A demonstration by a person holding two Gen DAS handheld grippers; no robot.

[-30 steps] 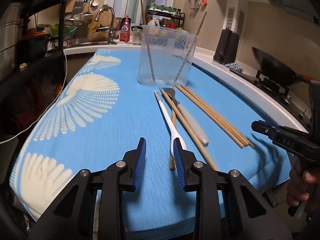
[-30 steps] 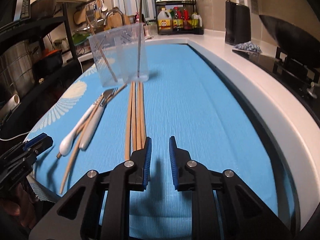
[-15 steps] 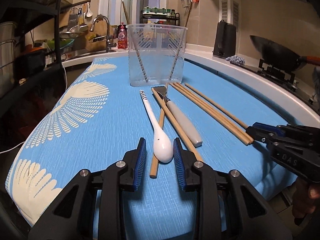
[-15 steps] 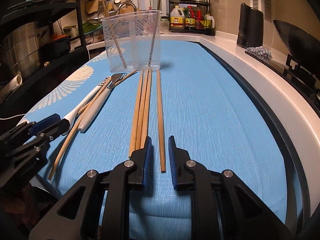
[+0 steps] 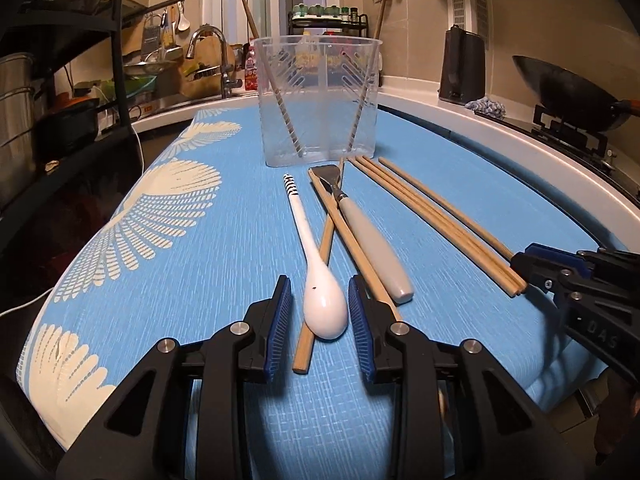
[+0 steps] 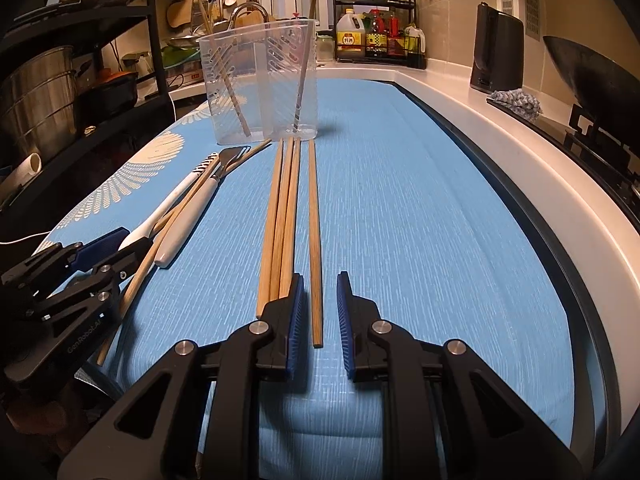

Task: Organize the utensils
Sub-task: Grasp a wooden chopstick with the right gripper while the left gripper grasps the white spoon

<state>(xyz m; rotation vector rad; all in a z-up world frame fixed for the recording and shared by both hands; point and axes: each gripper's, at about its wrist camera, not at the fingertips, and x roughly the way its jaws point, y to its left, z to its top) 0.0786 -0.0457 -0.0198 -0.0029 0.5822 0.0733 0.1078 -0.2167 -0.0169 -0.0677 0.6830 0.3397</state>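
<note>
Lying bowl-end toward you on the blue mat, the white spoon sits between the jaws of your left gripper, handle running off toward the clear holder. The jaws stand apart with a gap on each side of the bowl — nothing is grasped yet, and you line up this way so one squeeze would take the thick end. A wooden chopstick lies crossed under the spoon, just beside the right pad, so it could get pinched along with it. The grey-handled utensil rests just to the right.

Your right gripper straddles the lone chopstick that lies apart from the bundle of three; those jaws are released too, pads clear of the wood. The holder already has two chopsticks leaning inside, at the far end of the counter, well apart from both grippers.

Compared with a second ago, the spoon bowl was off behind your left gripper's right pad; now it is centred. The lone chopstick was outside your right gripper; now it lies between the pads.
</note>
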